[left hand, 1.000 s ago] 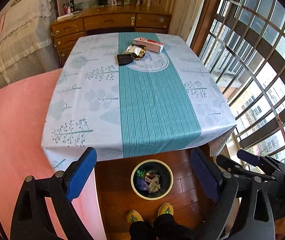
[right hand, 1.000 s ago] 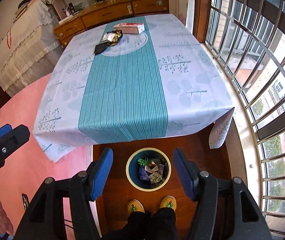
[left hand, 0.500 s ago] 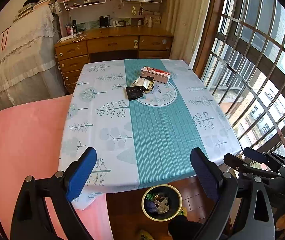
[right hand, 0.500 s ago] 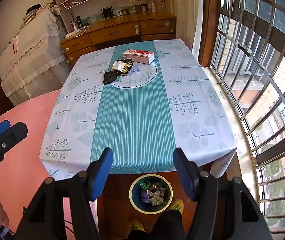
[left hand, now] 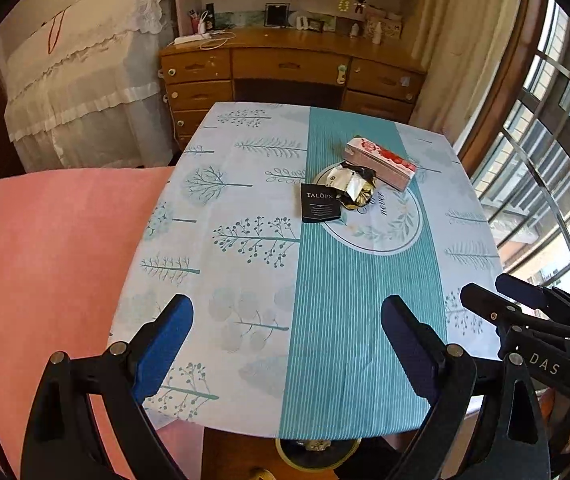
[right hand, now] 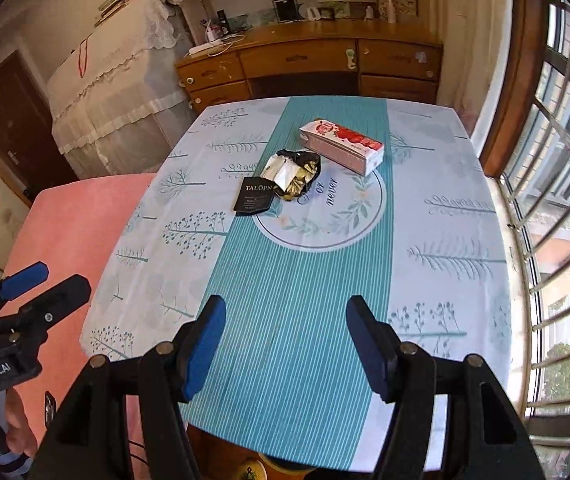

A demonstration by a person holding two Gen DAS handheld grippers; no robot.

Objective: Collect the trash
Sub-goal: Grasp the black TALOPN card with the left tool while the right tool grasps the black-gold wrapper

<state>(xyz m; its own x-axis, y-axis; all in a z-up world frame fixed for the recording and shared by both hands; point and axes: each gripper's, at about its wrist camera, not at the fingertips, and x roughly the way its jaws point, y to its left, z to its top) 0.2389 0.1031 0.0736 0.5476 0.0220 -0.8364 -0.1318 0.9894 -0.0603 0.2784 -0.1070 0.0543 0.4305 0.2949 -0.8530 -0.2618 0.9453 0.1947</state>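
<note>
**A:** What do you have from the left wrist?

**B:** My left hand-held gripper (left hand: 287, 344) hangs over the near edge of the table (left hand: 245, 280), its blue pads spread wide with nothing between them. The trash sits on the far half of the table, on the teal stripe: a crumpled gold and black wrapper (left hand: 351, 190), a flat black packet (left hand: 319, 202) touching it on its left near side, and a pink carton (left hand: 381, 164) lying on its side just behind it, to the right. Below the near edge I see the rim of a trash bin (left hand: 317, 454) on the floor, mostly hidden by the tablecloth. The right hand-held gripper shows at the right edge of this view.

**A:** And the right wrist?

**B:** My right hand-held gripper (right hand: 285, 350) is also over the near edge, jaws apart and empty, narrower than the left's. From here the wrapper (right hand: 295, 174) lies at the far rim of the round print, the black packet (right hand: 255, 196) against it on the left, the carton (right hand: 343, 146) just beyond on the right. All three are well apart from both grippers. The left hand-held gripper (right hand: 39, 284) appears at the left, over the pink bedding (right hand: 73, 224), with my hand (right hand: 17, 428) on its handle.
</note>
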